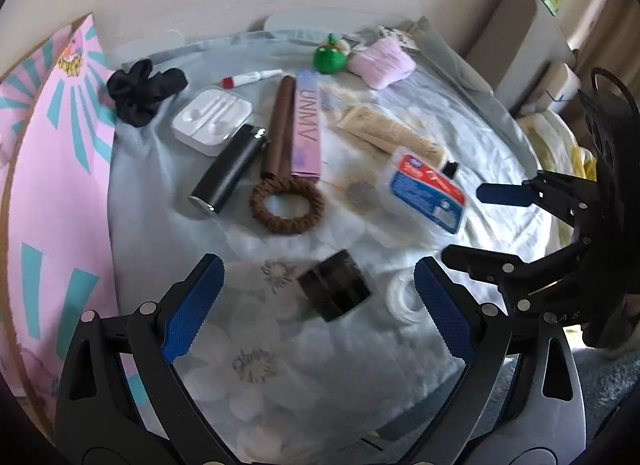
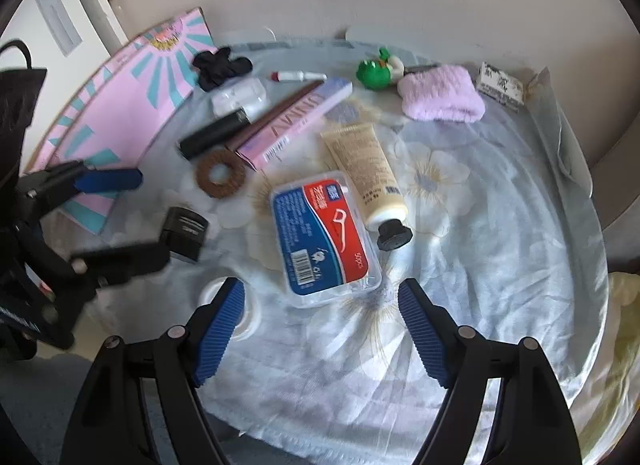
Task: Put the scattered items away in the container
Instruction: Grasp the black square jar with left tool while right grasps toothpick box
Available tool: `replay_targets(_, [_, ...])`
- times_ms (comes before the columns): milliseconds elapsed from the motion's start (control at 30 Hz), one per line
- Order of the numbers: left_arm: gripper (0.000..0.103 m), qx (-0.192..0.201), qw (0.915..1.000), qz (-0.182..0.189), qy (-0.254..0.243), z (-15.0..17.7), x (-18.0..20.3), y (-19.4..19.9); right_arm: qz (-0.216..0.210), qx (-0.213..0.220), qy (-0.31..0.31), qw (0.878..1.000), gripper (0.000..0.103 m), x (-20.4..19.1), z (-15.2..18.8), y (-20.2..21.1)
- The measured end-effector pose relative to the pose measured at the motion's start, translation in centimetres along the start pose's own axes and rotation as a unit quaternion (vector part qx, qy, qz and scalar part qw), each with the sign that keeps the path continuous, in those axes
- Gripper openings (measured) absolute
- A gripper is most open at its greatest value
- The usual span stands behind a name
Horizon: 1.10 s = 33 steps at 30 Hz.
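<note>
We judge the tidying barely begun: everything lies scattered on the floral cloth (image 2: 500, 265), and we cannot tell which thing is the container. Our left claw (image 1: 318, 305) gapes empty over the small black box (image 1: 334, 285), with the tape roll (image 1: 406, 299) just beside its right finger. Our right claw (image 2: 322, 331) also stands wide and empty, the floss pick box (image 2: 324, 237) just ahead, the cream tube (image 2: 366, 169) beyond it. The pink box (image 1: 306, 121), brown ring (image 1: 286, 205) and black scrunchie (image 1: 142, 87) wait farther off.
</note>
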<state>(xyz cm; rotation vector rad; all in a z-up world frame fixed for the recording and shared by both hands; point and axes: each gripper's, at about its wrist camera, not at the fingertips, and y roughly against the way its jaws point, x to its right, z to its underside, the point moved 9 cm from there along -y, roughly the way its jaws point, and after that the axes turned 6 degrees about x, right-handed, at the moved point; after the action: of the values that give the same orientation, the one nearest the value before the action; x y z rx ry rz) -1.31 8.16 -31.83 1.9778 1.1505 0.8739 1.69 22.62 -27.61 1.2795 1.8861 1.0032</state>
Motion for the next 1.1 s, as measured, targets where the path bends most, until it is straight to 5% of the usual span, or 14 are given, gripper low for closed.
replay_targets(167, [0.094, -0.01, 0.9992, -0.01, -0.038, 1.0, 0.1, -1.0, 0.005, -0.007, 0.004, 1.0, 0.076, 0.3, 0.3, -0.6])
replay_targets(533, [0.067, -0.02, 0.9936, -0.015, -0.11, 2.1, 1.3, -2.5, 0.011, -0.012, -0.001, 1.0, 0.076, 0.5, 0.3, -1.2])
replay_targets(633, [0.054, -0.016, 0.9923, -0.024, -0.12, 2.1, 1.2, -2.5, 0.014, -0.008, 0.005, 1.0, 0.074, 0.4, 0.1, -1.4])
replay_targets(700, [0.042, -0.013, 0.9926, -0.023, -0.119, 2.1, 1.1, -2.3, 0.014, -0.009, 0.014, 1.0, 0.064, 0.2, 0.1, -1.5])
replay_targets(767, [0.042, -0.014, 0.9928, -0.02, -0.118, 2.1, 1.0, -2.2, 0.024, -0.014, 0.028, 0.999, 0.051, 0.1, 0.1, -1.8])
replay_targets(1100, [0.042, 0.01, 0.9945, -0.01, -0.104, 0.8, 1.0, 0.2, 0.017, 0.01, 0.015, 1.0, 0.049, 0.5, -0.8, 0.1])
